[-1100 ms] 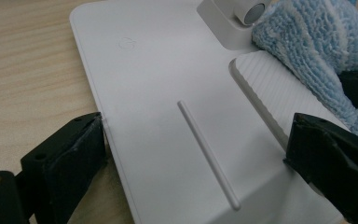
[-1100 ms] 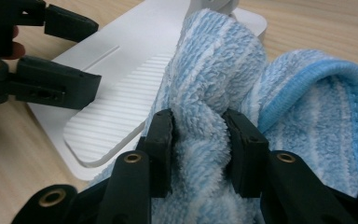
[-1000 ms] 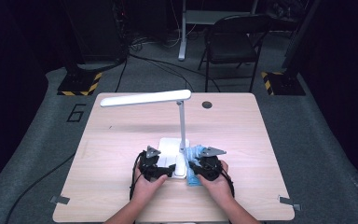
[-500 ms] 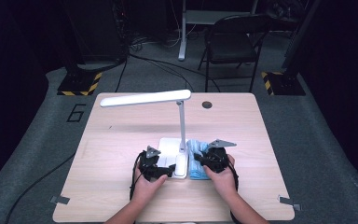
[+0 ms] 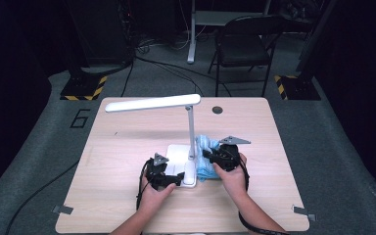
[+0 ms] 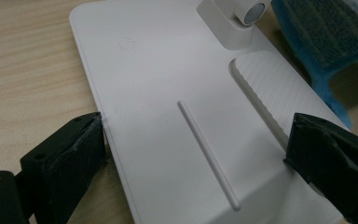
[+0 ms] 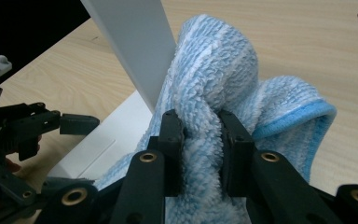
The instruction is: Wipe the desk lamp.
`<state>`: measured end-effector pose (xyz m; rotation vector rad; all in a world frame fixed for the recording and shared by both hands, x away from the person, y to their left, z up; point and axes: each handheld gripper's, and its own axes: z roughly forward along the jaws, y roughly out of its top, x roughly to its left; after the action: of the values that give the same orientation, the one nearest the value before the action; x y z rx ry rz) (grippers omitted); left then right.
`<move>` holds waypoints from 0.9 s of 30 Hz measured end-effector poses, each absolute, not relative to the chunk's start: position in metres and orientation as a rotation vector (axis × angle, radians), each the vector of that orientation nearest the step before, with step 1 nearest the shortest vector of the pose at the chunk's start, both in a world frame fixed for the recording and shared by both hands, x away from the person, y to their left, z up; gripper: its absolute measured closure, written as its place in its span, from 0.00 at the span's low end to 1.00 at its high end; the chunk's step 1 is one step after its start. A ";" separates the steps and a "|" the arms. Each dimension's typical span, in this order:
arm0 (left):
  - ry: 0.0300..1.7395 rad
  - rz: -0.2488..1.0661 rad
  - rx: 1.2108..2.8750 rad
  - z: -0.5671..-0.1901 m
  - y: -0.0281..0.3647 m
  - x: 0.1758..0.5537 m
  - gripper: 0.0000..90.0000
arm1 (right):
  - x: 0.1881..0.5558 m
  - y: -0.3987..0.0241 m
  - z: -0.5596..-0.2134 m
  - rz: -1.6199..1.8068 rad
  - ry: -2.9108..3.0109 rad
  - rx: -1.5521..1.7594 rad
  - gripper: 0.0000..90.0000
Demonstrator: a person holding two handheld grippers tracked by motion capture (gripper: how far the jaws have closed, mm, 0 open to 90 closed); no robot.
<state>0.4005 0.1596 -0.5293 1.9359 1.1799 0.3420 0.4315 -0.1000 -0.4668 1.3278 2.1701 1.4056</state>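
Right gripper (image 7: 198,140): jaws pinched tight on fold of blue cloth (image 7: 223,74), cloth bunched against white lamp post (image 7: 130,42), beside lamp base on table (image 5: 127,142). Jaws have just been closing, cloth between them. Left gripper (image 6: 196,154): jaws spread wide, pads clamped on opposite edges of lamp base (image 6: 168,93). Lamp head (image 5: 152,103) level above table.

So the cloth (image 7: 223,93) is a fluffy light blue microfibre one with paler stripes and a brighter blue hem, bunched into an upright fold right against the lamp's post. The lamp (image 5: 191,122) is plain white, standing upright near the table's middle: flat rectangular base (image 6: 177,116) with a ridge down it, thin post, long bar head reaching left.
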 end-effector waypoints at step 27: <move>1.190 0.338 1.927 -0.529 0.159 0.400 0.05 | 0.467 -0.088 -0.490 1.357 2.243 1.321 0.80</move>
<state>0.4001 0.1590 -0.5294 1.9272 1.1895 0.3380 0.4670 -0.0875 -0.4899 1.3206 2.2428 1.3566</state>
